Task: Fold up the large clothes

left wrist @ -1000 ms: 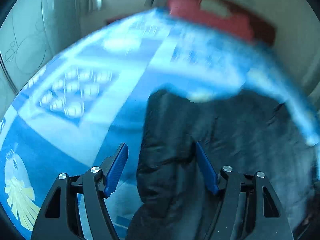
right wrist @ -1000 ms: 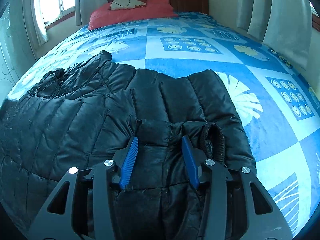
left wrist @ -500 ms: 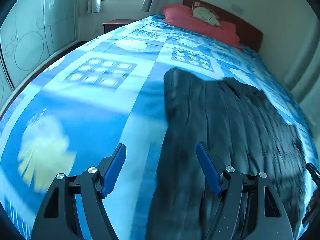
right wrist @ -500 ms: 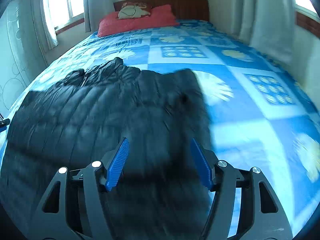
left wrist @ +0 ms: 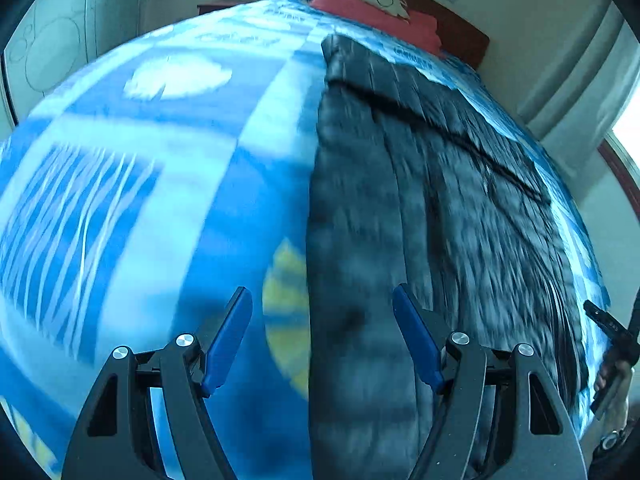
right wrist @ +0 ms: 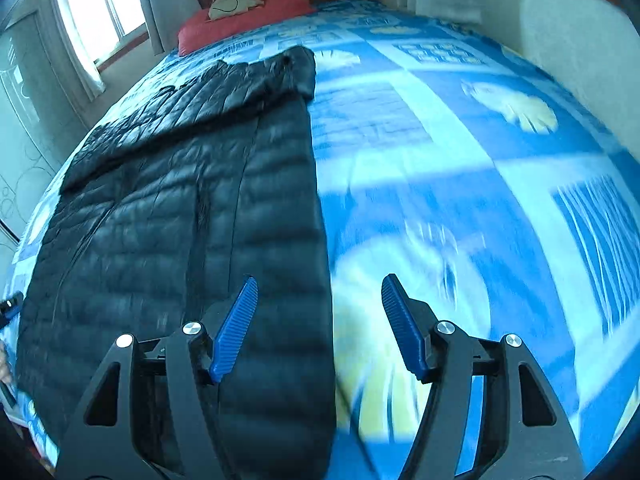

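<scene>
Across the blue patterned bedspread (right wrist: 460,168) we see the black puffer jacket (right wrist: 192,208) spread flat, filling the frame's left half. Our left gripper (left wrist: 322,336) and right gripper (right wrist: 318,326) both gape, grasping nothing.

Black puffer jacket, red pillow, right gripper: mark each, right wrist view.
black puffer jacket (right wrist: 168,216): right wrist view, quilted body panel.
red pillow (right wrist: 256,20): right wrist view, its top face near the headboard.
right gripper (right wrist: 318,330): right wrist view, midway between the open blue fingertips.
</scene>
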The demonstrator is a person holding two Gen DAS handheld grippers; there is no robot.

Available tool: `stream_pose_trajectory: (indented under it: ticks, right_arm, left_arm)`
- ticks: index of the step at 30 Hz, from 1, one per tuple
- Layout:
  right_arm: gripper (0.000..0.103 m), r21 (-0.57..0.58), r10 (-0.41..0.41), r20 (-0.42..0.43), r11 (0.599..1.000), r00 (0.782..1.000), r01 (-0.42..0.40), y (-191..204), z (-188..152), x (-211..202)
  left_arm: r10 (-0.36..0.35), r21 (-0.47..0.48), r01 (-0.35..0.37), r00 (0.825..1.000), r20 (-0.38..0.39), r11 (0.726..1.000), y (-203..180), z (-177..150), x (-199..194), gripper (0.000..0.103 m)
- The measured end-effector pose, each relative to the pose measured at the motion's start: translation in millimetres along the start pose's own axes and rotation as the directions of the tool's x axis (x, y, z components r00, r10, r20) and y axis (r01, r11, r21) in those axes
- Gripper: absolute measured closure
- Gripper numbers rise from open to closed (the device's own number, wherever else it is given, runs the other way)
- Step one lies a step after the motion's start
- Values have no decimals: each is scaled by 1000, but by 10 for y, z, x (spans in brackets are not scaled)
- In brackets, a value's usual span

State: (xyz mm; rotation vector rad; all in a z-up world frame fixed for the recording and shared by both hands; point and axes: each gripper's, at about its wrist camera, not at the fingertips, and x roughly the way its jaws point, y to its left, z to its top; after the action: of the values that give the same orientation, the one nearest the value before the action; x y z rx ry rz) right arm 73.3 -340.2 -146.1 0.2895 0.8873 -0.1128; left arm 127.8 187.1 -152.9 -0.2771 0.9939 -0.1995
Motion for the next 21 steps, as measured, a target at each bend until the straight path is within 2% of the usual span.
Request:
stream_pose_trajectory:
  ticks: [5,9,12,13,15,17,20,21]
  right_arm:
    - [39,48,44,-27,998,999,-43,-44,-349,-81]
    - [39,47,54,-29,998,998,-52,-32,-520,-114]
    - [39,47,72,-22,996,997,-71,-2,-600,-144]
    - [41,48,82,-24,996,996,-80,13,-632,-152]
    - [52,35,77,-23,996,997,-77,44,-665,-170]
    - [56,25,84,-28,996,996,-83,69,-695,-199]
    - [56,21,101,-35,995,994,-101,81,-741,-235]
    - [56,21,104,-35,994,994,-104,80,-753,-241]
  left_arm:
    - [-44,-52,43,999,-14,998,43,-374,-123,31]
    - [-46,-46,46,999,2,998,20,-498,-209,31]
    - [-73,-76,73,997,4,994,35,-562,-240,31]
    - [-87,-86,87,996,2,993,37,-578,-248,31]
    - [-135,-113,133,991,-10,985,32,-618,-248,31]
    - [-156,-115,154,988,-11,981,10,-662,-255,31]
    - [-151,-88,149,988,-10,985,-43,-715,-263,33]
    - [-153,-86,151,988,-11,985,-57,-733,-267,36]
